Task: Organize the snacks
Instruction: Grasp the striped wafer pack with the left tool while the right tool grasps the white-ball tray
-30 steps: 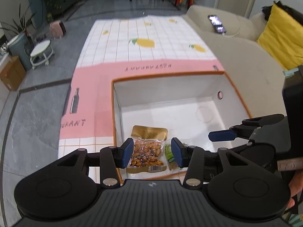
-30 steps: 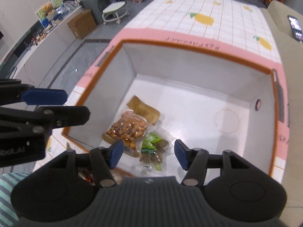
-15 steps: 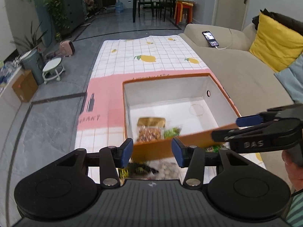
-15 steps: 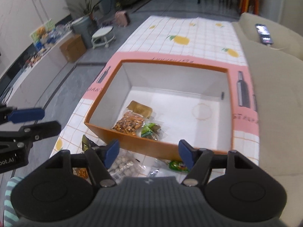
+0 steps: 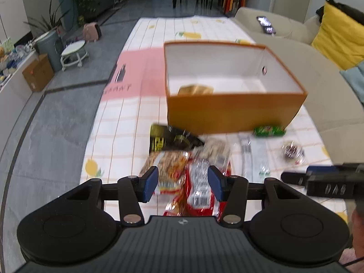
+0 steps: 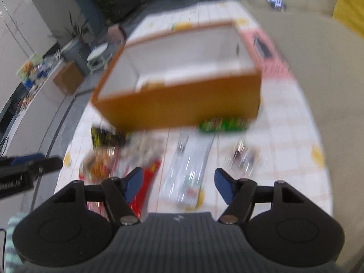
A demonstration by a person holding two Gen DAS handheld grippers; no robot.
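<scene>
An orange box (image 5: 232,111) with a white inside stands on the table; it also shows, blurred, in the right wrist view (image 6: 182,104). A gold snack pack (image 5: 195,89) lies inside it. Loose snacks lie in front of it: a red pack (image 5: 200,191), a nut pack (image 5: 170,166), a black-yellow pack (image 5: 166,138), a clear pack (image 6: 188,170), a green pack (image 5: 269,130) and a small dark pack (image 5: 293,152). My left gripper (image 5: 183,183) is open above the red pack. My right gripper (image 6: 178,183) is open above the clear pack.
A tiled tablecloth with lemons and a pink band (image 5: 136,79) covers the table. A beige sofa (image 5: 318,72) with a yellow cushion and a phone (image 5: 266,25) runs along the right. Floor, stool and plants lie to the left.
Both grippers pulled back out of the box toward me and dropped low over the loose snacks in front of it. Both stayed open and empty. The right view is now blurred by motion.
</scene>
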